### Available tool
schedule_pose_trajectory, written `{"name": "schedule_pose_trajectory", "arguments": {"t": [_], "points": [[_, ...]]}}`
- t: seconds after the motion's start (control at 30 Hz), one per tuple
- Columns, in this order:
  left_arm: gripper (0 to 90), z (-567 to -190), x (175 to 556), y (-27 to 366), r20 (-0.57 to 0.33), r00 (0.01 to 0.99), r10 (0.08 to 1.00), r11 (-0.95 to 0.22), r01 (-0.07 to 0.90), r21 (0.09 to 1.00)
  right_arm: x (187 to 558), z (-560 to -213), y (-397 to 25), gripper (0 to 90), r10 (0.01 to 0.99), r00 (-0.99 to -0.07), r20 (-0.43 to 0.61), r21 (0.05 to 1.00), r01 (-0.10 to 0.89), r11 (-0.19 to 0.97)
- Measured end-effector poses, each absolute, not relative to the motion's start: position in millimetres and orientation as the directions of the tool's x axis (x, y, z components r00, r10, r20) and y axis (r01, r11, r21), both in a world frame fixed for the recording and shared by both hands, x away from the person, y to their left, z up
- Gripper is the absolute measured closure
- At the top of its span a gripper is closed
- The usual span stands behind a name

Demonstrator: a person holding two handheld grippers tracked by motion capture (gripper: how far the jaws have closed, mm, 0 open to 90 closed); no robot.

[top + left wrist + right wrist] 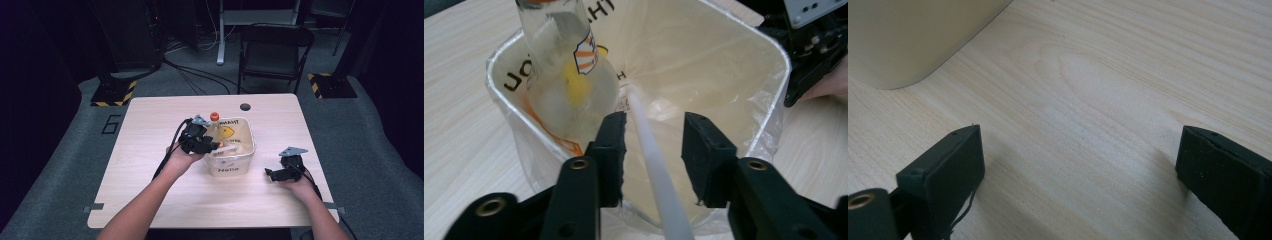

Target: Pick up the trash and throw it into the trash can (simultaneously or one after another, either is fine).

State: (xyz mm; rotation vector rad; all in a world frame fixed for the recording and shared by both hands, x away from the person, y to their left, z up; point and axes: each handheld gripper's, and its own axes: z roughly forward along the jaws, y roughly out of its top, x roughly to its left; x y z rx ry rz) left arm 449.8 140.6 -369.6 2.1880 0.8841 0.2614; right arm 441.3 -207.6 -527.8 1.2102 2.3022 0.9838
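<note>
The white stick runs off the near edge between the parted jaws of the left gripper; grip unclear. It reaches into the lined bin mid-table, beside a bottle cut off above. Right gripper rests wide open, empty, on the table.

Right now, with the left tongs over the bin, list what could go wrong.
1. The white stick lies between the open jaws of the left tongs, apparently ungripped; closing off-centre could let it slide out.
2. The bottle leans in the lined bin right beside those jaws; a nudge may tip it.
3. The right tongs rest open on the table, apart from the bin, so nothing steadies it.
</note>
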Motion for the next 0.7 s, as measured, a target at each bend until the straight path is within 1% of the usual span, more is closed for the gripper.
{"name": "schedule_pose_trajectory", "arguments": {"t": [0.2, 0.33, 0.37, 0.47, 0.5, 0.7], "points": [[51.8, -367.0, 447.5, 150.8, -0.073, 0.739, 0.670, -0.457, 0.488, 0.743, 441.5, -527.8, -207.6, 4.6, 0.821, -0.572, 0.006, 0.721, 0.571, 0.393], [47.0, -365.6, 443.0, 169.5, -0.064, 0.726, 0.684, -0.426, 0.469, 0.774, 441.0, -527.8, -207.3, 4.6, 0.822, -0.569, 0.008, 0.721, 0.574, 0.389], [46.3, -365.6, 443.0, 169.5, -0.064, 0.726, 0.684, -0.426, 0.469, 0.774, 441.0, -527.8, -207.3, 4.6, 0.822, -0.569, 0.008, 0.721, 0.574, 0.389], [44.3, -365.1, 438.8, 188.6, -0.058, 0.718, 0.694, -0.408, 0.458, 0.790, 441.6, -527.8, -207.4, 4.7, 0.821, -0.570, 0.004, 0.721, 0.571, 0.393], [44.0, -365.1, 438.8, 188.6, -0.058, 0.718, 0.694, -0.408, 0.458, 0.790, 441.6, -527.8, -207.4, 4.7, 0.821, -0.570, 0.004, 0.721, 0.571, 0.393], [42.1, -365.6, 433.1, 218.0, -0.058, 0.693, 0.719, -0.382, 0.464, 0.799, 441.7, -527.8, -207.3, 4.9, 0.822, -0.570, 0.003, 0.721, 0.571, 0.393]]}}
